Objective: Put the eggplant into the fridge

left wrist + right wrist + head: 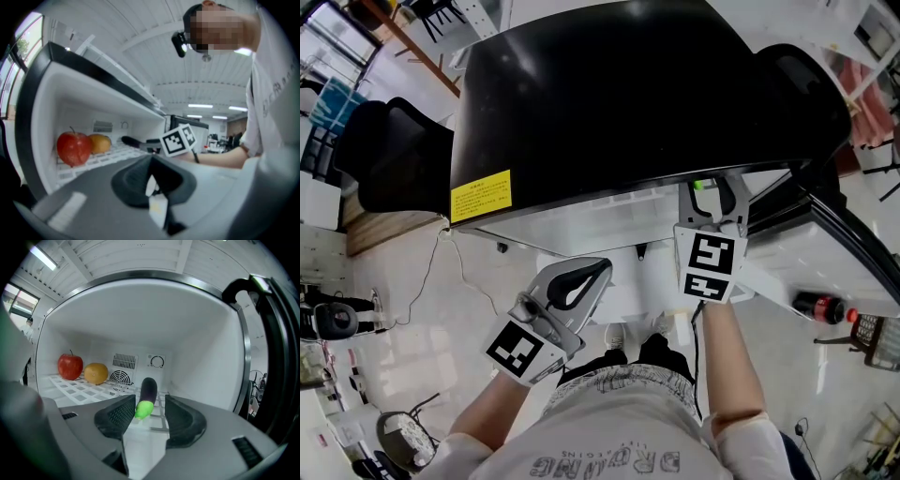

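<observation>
- two jaws of my right gripper [150, 405] stand wide apart with nothing gripped. the eggplant [148, 393] lies in the gap ahead of them, and neither pad seems to press on it.
- the eggplant rests on the white wire shelf [79, 389] inside the fridge [206, 357], green cap [143, 409] toward me, dark body pointing at the back wall [140, 345]. by my reading it is already placed.
- my left gripper [152, 183] is closed on nothing and hangs outside the fridge mouth.
- handling, as i judge it: small and light, with glossy skin that may slide between pads. it is likely firm enough not to bruise, and being round it could roll on the grid.
- if i had to take it again, i'd grip across the thick dark middle, not the narrower cap.
- around it: a red apple [70, 366] and an orange [96, 373] sit side by side at the shelf's back left, well apart from the eggplant. a fan vent [123, 371] and a dial [157, 362] are on the back wall behind it.
- in the way: little. my left-hand pad [123, 412] is just beside the cap, so backing out crooked could nudge it, and the open door [274, 348] stands at my right.
</observation>
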{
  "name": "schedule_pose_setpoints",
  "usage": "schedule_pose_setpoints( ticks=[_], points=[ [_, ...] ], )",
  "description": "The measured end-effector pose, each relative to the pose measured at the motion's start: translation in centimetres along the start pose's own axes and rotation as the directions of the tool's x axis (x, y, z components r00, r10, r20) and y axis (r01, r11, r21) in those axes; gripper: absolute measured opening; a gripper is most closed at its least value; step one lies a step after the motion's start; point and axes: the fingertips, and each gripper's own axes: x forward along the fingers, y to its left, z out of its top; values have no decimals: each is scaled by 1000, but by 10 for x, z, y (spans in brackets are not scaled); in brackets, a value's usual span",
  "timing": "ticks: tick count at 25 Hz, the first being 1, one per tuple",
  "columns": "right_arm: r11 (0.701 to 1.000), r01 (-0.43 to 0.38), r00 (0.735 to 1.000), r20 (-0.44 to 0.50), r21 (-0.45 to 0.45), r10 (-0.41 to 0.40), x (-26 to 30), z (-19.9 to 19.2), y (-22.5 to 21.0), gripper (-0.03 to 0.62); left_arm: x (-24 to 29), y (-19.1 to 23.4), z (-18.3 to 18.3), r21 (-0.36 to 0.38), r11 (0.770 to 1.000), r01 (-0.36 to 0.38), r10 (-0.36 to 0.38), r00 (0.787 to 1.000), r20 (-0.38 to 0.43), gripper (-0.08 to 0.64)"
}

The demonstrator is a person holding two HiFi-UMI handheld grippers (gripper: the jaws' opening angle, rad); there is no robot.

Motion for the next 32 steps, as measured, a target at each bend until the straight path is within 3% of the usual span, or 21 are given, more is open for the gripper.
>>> schedule_pose_setpoints(
  ticks=[22, 32],
  points=[
    [998, -58, 997, 48, -21, 59, -67, 21, 19, 189, -30, -18, 9, 18, 1000, 13, -14, 999, 50, 8],
    [986, -164, 980, 108, -32, 167, -117, 41, 32, 107, -42, -23, 17, 29, 1000, 6, -9, 997, 83, 8]
  ],
)
